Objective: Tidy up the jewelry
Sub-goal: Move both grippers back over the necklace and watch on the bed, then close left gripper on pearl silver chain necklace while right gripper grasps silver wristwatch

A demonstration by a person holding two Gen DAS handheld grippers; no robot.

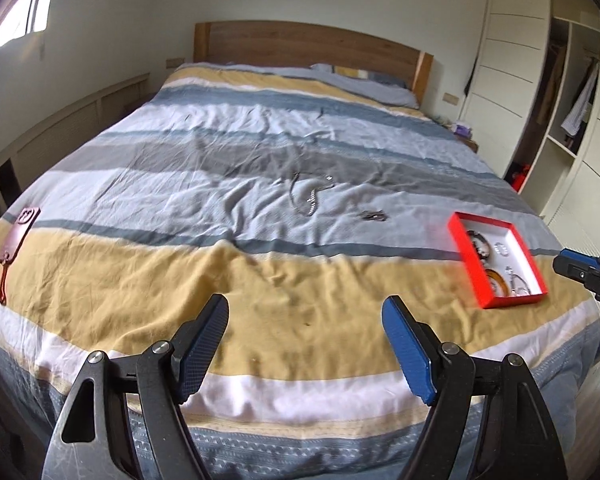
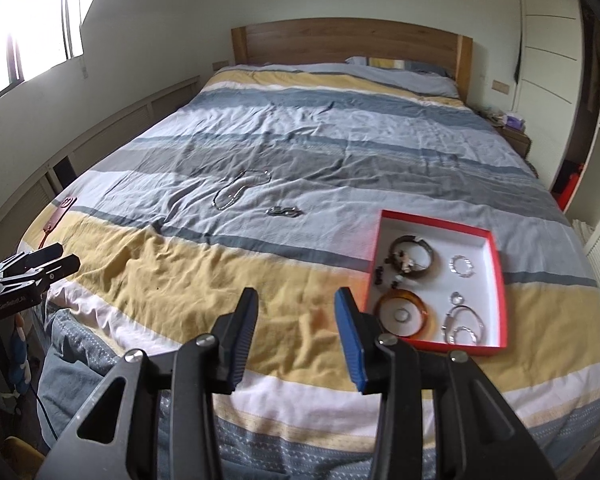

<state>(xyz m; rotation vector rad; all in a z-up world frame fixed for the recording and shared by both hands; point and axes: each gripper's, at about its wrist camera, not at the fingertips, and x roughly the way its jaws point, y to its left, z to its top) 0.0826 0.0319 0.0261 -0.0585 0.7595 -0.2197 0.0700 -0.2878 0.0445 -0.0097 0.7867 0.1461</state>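
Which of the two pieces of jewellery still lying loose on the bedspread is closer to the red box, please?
The small dark tangled piece is closer to the red box; the long silver chain necklace lies farther left, spread out in a loop.

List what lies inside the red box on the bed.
Inside the red box: a dark bangle, an amber bangle ringing something small, a silver ring-like piece and silver bracelets. Nothing covers them; smaller pieces are unclear.

The left gripper bears small white lettering on its body, too blurred to read.
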